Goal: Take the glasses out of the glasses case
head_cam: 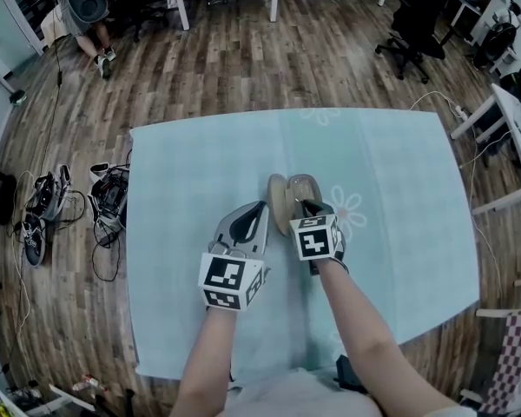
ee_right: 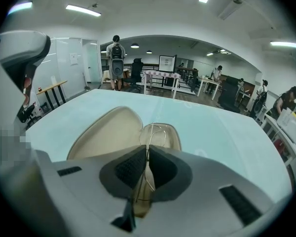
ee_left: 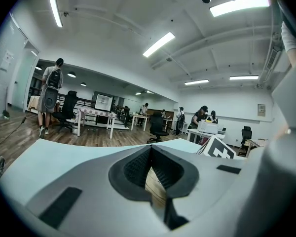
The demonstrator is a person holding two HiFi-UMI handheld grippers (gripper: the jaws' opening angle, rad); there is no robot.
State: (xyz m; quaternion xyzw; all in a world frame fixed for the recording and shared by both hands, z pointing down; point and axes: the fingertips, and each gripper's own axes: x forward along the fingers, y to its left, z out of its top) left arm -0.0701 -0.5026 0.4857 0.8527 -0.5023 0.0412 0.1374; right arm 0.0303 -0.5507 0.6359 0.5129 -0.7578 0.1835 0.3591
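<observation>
A beige glasses case (head_cam: 286, 189) lies open in the middle of the pale blue tablecloth (head_cam: 182, 172). In the right gripper view its lid (ee_right: 106, 132) is folded out to the left and its tray (ee_right: 173, 138) holds thin wire-framed glasses (ee_right: 156, 130). My right gripper (head_cam: 305, 205) (ee_right: 147, 158) is shut on the wire frame at the tray's near end. My left gripper (head_cam: 262, 207) (ee_left: 151, 154) sits at the lid's left edge, jaws shut with a beige strip of the case (ee_left: 154, 187) between them.
The cloth carries a white flower print (head_cam: 349, 208) just right of the case. Cables and gear (head_cam: 48, 200) lie on the wooden floor to the left. White desks (head_cam: 512, 120) stand at the right, an office chair (head_cam: 412, 33) behind the table.
</observation>
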